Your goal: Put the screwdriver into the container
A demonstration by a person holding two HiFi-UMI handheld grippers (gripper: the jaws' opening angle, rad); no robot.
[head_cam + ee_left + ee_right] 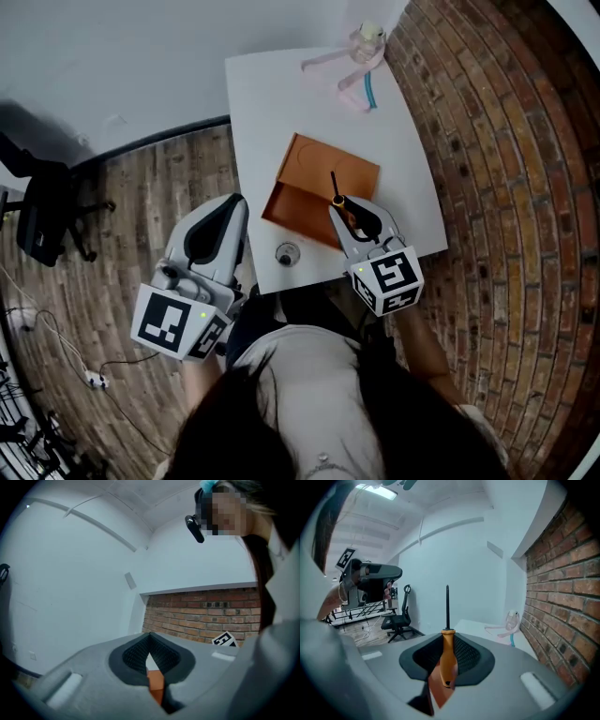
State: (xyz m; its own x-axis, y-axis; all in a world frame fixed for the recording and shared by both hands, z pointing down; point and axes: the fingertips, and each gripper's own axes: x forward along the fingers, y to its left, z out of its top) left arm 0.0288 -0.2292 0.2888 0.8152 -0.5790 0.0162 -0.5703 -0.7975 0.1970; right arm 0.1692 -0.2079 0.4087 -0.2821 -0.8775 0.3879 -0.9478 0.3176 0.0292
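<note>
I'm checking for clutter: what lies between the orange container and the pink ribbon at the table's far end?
Nothing: the head view shows only bare white table between the orange container and the pink ribbon.

Orange-handled, blk-shaft screwdriver (448, 660); orange-brown container (319, 173); white table (272, 94); red-brick wall (562, 573); brown wood-grain floor (141, 206)

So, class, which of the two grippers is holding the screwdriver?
The right gripper: its fingers are closed on the orange handle of the screwdriver, with the shaft pointing towards the orange container. The left gripper holds nothing.
</note>
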